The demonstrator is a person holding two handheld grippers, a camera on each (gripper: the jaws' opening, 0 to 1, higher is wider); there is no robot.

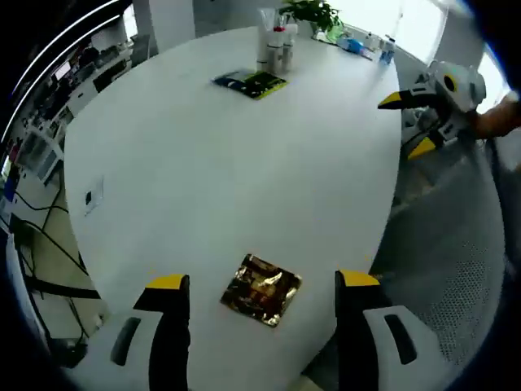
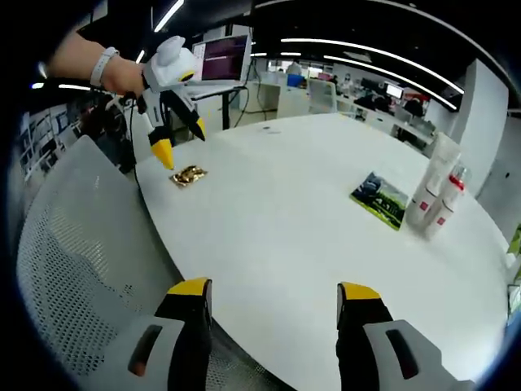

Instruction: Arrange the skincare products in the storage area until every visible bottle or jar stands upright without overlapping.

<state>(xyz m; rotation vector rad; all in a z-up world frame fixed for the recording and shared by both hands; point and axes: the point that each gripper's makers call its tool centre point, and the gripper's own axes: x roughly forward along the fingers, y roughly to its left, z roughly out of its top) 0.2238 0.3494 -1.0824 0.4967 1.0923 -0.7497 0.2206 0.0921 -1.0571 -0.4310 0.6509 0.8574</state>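
Note:
A cluster of white skincare bottles stands upright at the far side of the round white table; the right gripper view has the same bottles at its right. A green-and-black sachet lies flat beside them. A gold foil sachet lies near the table edge. My left gripper hovers open just above the gold sachet, gripping nothing. My right gripper is open and empty over the table edge, far from the bottles.
A potted plant and small blue items sit beyond the bottles. A grey mesh chair stands against the table edge by my right gripper. A laptop sits on a desk behind.

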